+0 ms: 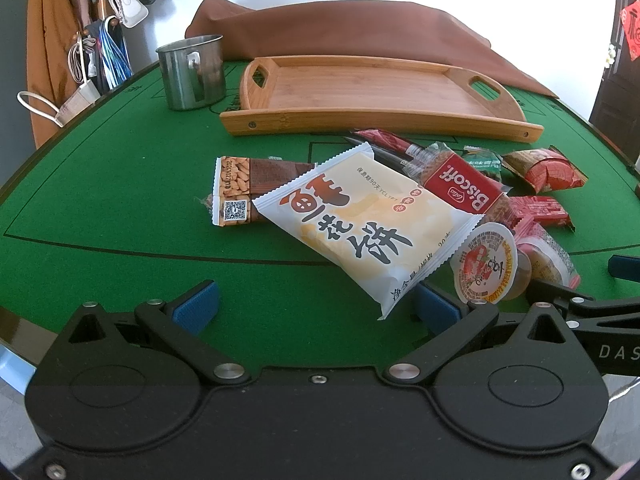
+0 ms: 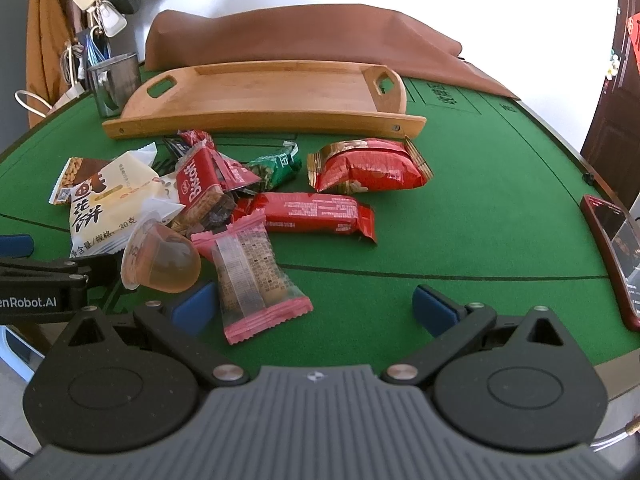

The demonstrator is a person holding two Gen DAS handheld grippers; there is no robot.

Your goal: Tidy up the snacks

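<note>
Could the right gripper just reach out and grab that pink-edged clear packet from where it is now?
Probably yes. The right gripper is open, and the pink-edged packet lies flat on the green table just ahead of its left finger, nothing on top. Only the jelly cup sits close beside it.

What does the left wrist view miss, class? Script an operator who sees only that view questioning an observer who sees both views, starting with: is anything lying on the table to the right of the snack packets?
Observer: Yes. A dark red phone lies flat near the right edge of the green felt table.
Operator: Is the right gripper holding anything?
Observer: No. The right gripper is open and empty, low over the felt.
Operator: Which snack is nearest to it?
Observer: The pink-edged clear packet, which lies by its left finger.
</note>
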